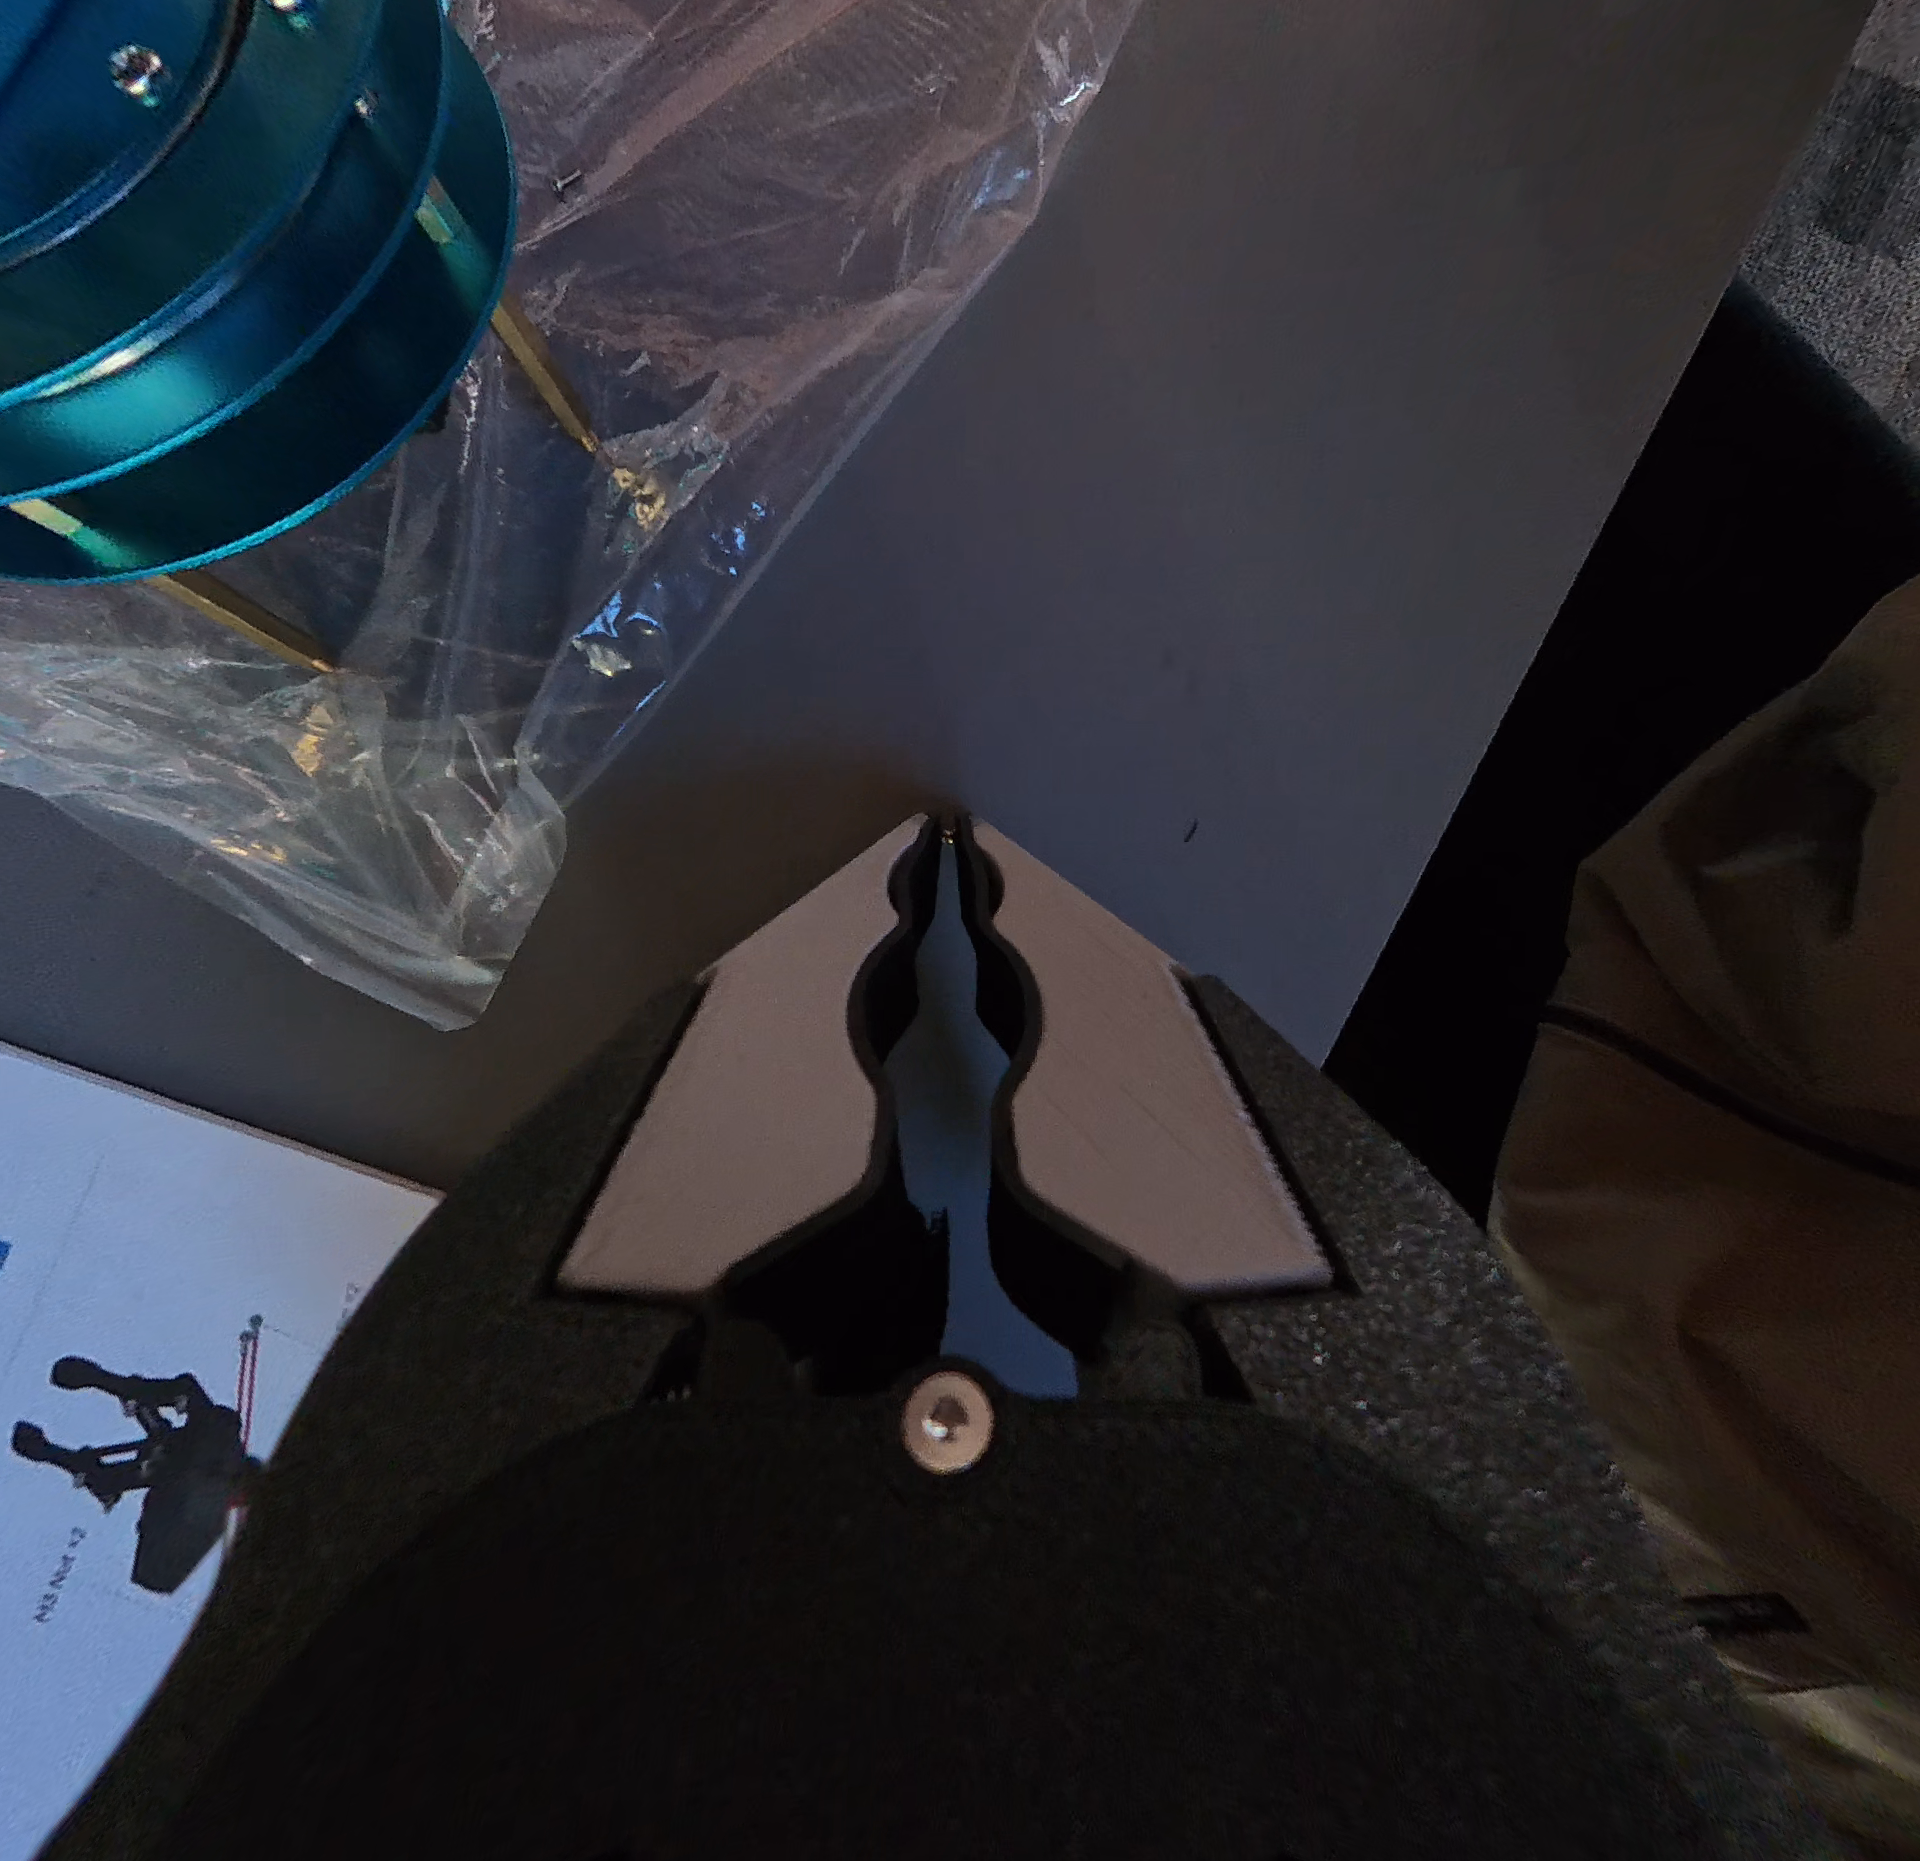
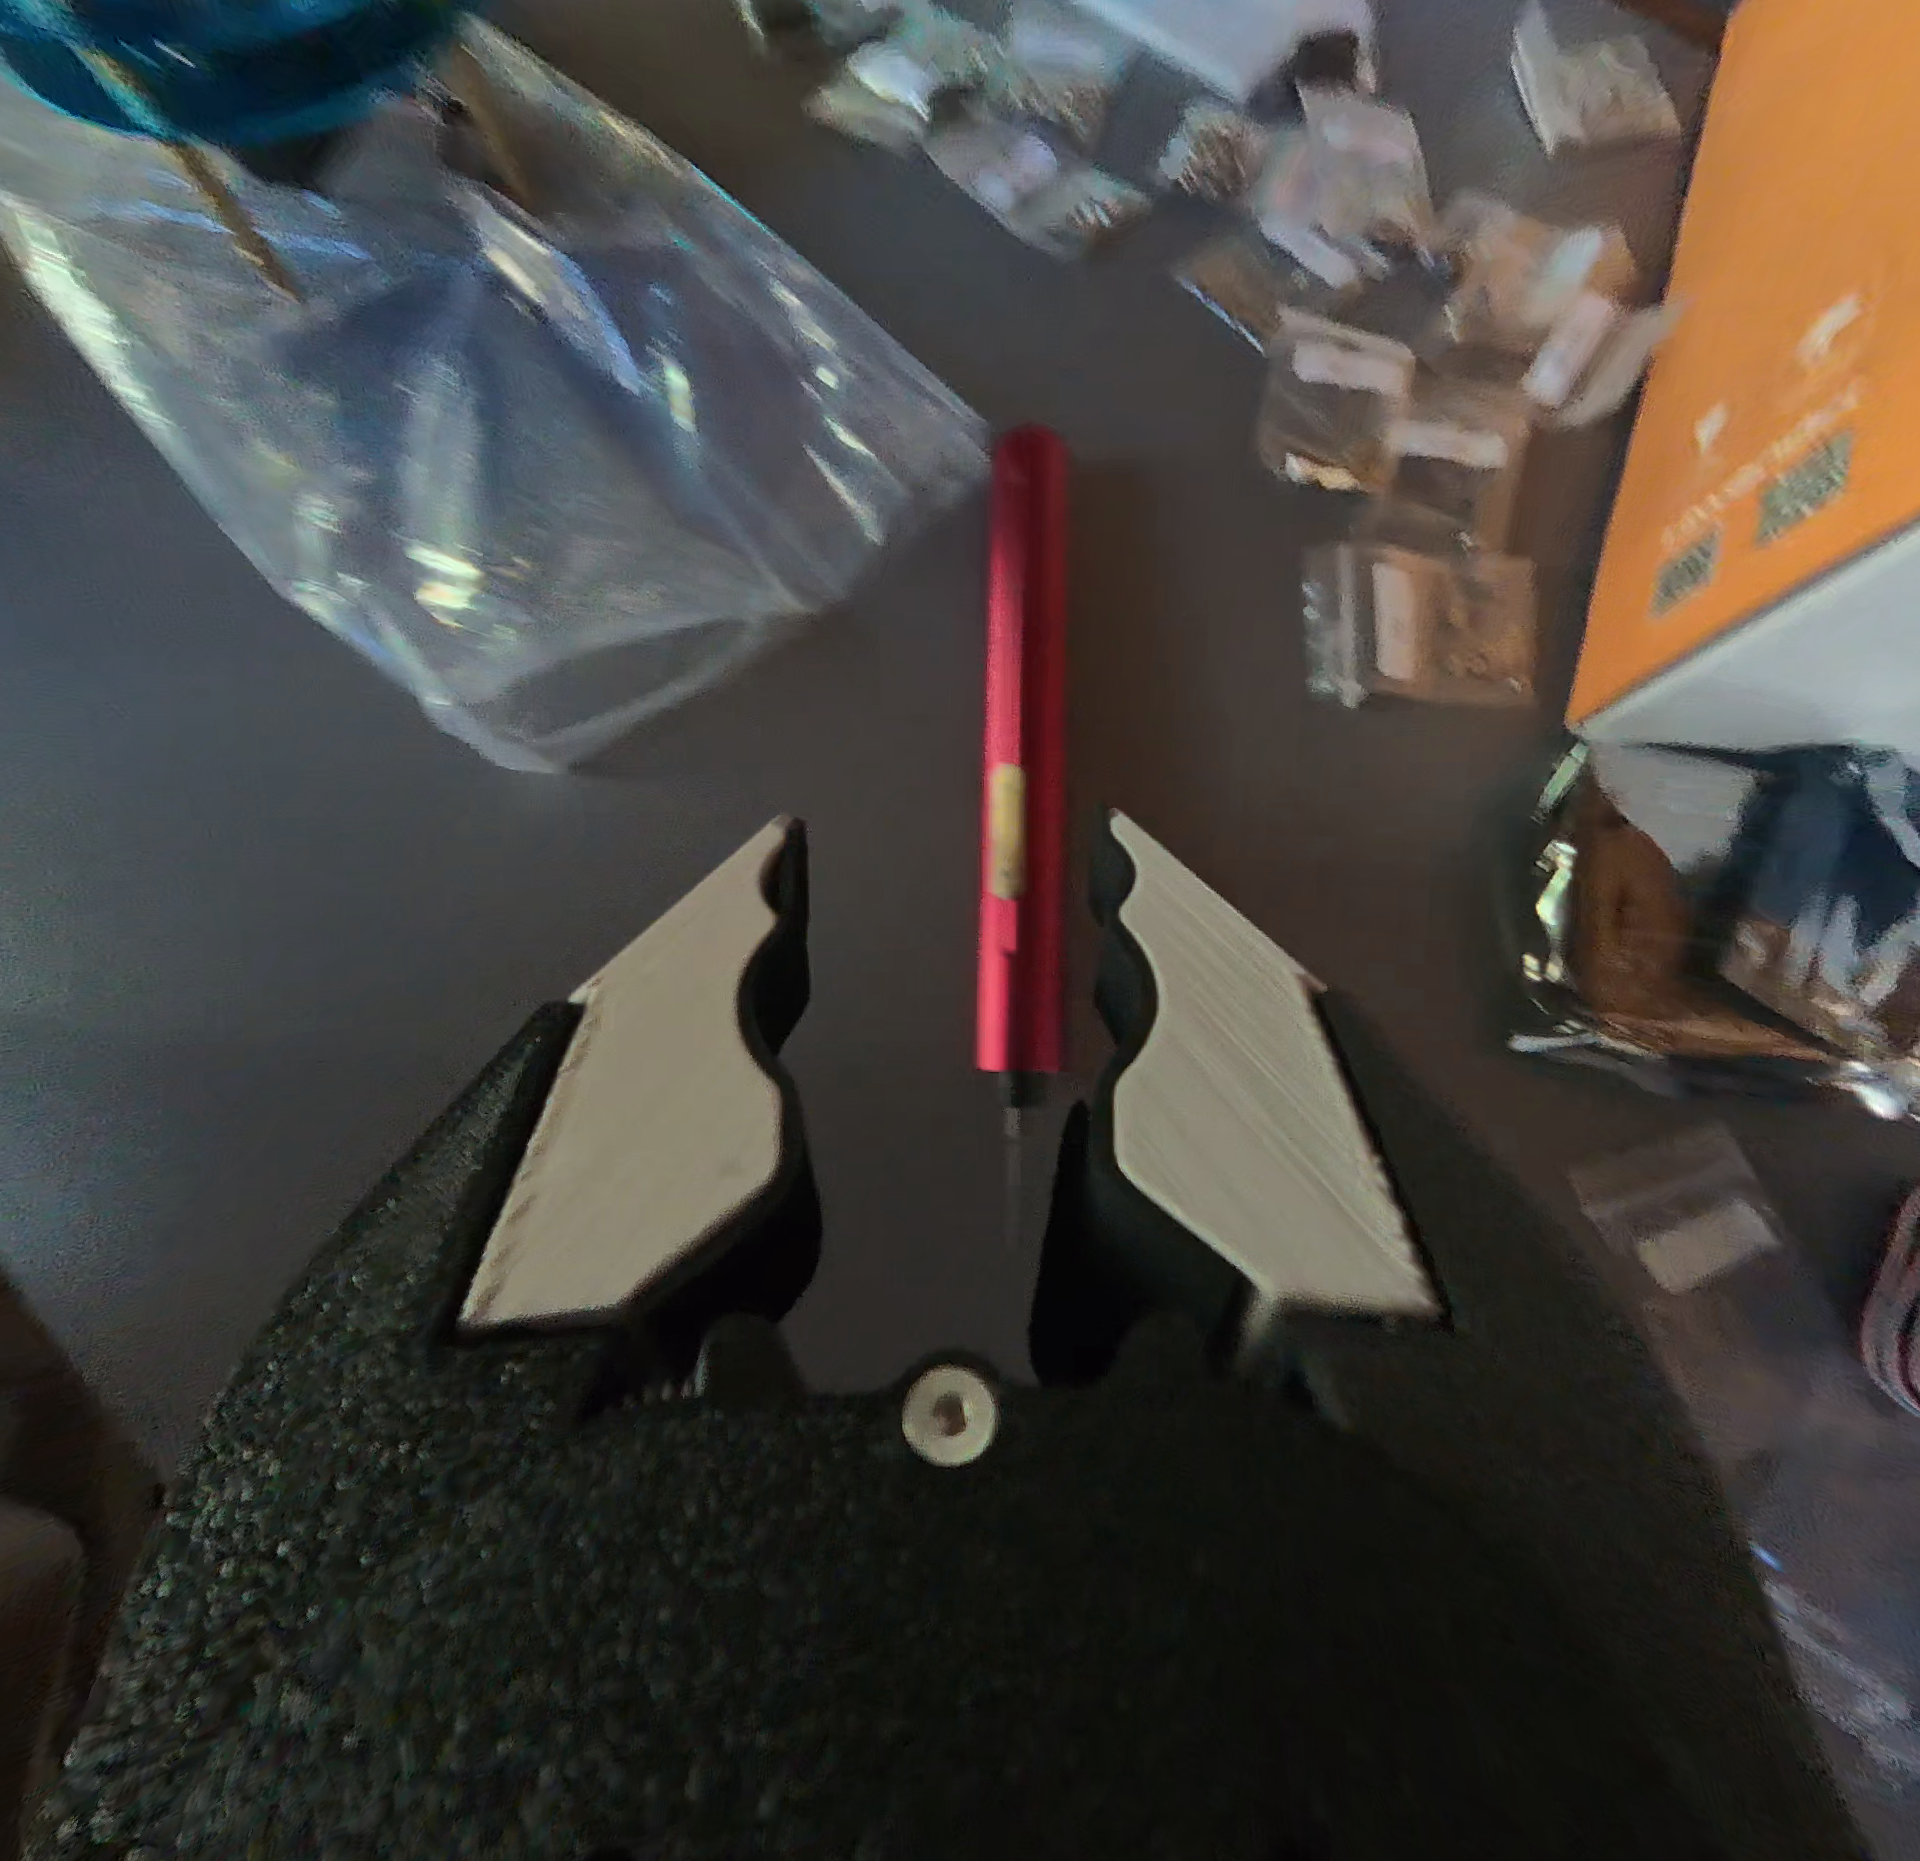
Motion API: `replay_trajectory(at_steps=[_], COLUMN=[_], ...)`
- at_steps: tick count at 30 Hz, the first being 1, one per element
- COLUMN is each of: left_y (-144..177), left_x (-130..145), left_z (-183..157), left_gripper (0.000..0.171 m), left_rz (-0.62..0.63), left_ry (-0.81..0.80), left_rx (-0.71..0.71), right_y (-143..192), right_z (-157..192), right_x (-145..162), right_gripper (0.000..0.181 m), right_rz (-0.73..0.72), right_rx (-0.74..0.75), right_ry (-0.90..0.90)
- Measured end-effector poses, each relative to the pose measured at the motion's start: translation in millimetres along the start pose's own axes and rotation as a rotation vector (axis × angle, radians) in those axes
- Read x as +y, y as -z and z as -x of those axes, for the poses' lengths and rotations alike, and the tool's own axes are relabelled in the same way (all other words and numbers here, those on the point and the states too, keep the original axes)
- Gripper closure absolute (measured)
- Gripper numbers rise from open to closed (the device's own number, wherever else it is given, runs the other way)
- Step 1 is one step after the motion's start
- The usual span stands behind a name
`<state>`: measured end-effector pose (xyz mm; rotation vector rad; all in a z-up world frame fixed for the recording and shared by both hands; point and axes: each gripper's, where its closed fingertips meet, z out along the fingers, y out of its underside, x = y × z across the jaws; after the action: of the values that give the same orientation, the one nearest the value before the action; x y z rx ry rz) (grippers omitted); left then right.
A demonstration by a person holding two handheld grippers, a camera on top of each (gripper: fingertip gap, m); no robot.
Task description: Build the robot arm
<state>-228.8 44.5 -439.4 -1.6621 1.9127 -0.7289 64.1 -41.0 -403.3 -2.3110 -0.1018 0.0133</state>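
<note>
My left gripper (image 1: 948, 824) is shut just above the grey table (image 1: 1247, 461). Its tips pinch a tiny metal piece (image 1: 949, 827), too small to identify. A teal metal round part (image 1: 208, 253) on thin brass posts stands to the upper left, on a clear plastic bag (image 1: 644, 377). My right gripper (image 2: 951, 822) is open and empty. A red pen-shaped screwdriver (image 2: 1023, 668) lies on the table between its fingers, bit end towards the gripper's base, touching neither finger. The view is blurred.
A printed paper sheet (image 1: 156, 1344) lies at the lower left. The table edge (image 1: 1507, 772) runs along the right, with a person's beige clothing (image 1: 1714, 1136) beyond. The right wrist view shows the clear bag (image 2: 499, 440), several small hardware bags (image 2: 1403, 377), an orange box (image 2: 1787, 305) and a foil bag (image 2: 1714, 928). The tips of one gripper are about 30 cm away from the tips of the other.
</note>
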Motion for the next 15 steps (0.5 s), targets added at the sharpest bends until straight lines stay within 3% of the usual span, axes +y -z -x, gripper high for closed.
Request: replay_trajectory(at_steps=[5,7,10,13,15], left_y=[3.0,2.3,0.4,4.1,10.9], left_x=[2.9,-0.4,-3.7,-9.2,-17.7], left_z=[-5.3,-12.7,-10.1,-6.9,-1.7], left_gripper=[0.169,0.156,0.15,0.149,0.149], left_rz=[-0.031,-0.051,-0.066,-0.101,-0.152], left_ry=[0.054,0.083,0.109,0.123,0.134], left_rx=[-0.016,0.031,0.012,-0.012,-0.06], right_y=[-15.3,-26.7,-40.1,-46.5,-52.4], right_z=[-16.1,-18.0,-19.0,-22.2,-17.3], right_x=[9.8,12.9,11.0,2.3,5.1], right_gripper=[0.133,0.133,0.131,0.136,0.149], right_rz=[0.088,0.151,0.257,0.358,0.447], right_rx=[0.036,0.031,0.023,0.008,-0.056], right_ry=[0.054,0.064,0.092,0.095,0.1])
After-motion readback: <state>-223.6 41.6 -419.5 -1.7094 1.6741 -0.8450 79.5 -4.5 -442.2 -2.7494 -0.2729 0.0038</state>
